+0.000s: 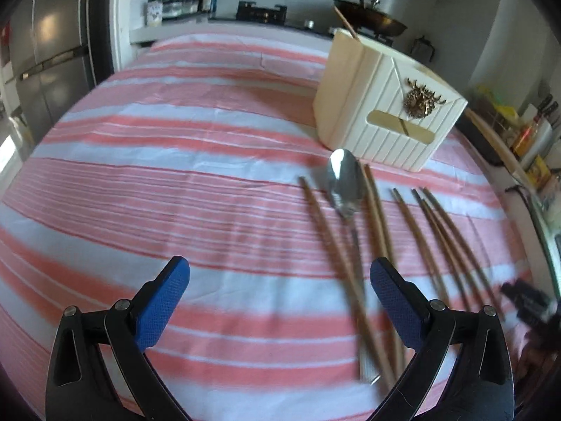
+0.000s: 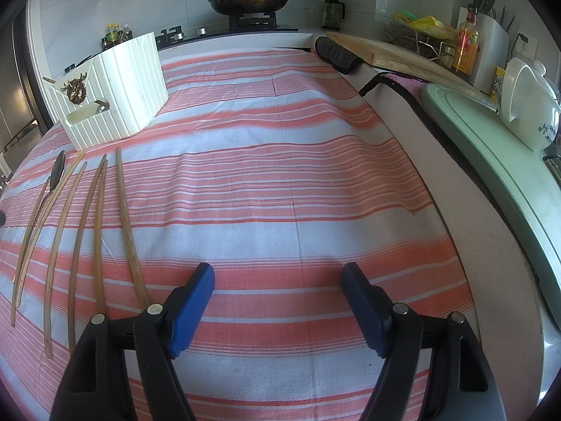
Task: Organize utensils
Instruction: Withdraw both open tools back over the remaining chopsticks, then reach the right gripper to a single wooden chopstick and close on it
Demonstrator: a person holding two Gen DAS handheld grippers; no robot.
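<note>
A metal spoon [image 1: 343, 182] and several wooden chopsticks [image 1: 424, 242] lie side by side on the striped cloth, in front of a cream ribbed utensil holder [image 1: 382, 105] that has one chopstick standing in it. My left gripper [image 1: 279, 277] is open and empty, just left of the spoon's handle. In the right wrist view the chopsticks [image 2: 100, 224], spoon [image 2: 58, 172] and holder [image 2: 115, 84] are at the left. My right gripper [image 2: 278, 282] is open and empty over bare cloth to their right.
The red-and-white striped cloth [image 2: 287, 161] covers the counter. A stove with a lidded pan [image 2: 250, 0] is behind. A wooden board [image 2: 396, 52], green tray [image 2: 491, 133], white teapot [image 2: 526, 101] and bottles line the right edge. A fridge [image 1: 52, 52] stands far left.
</note>
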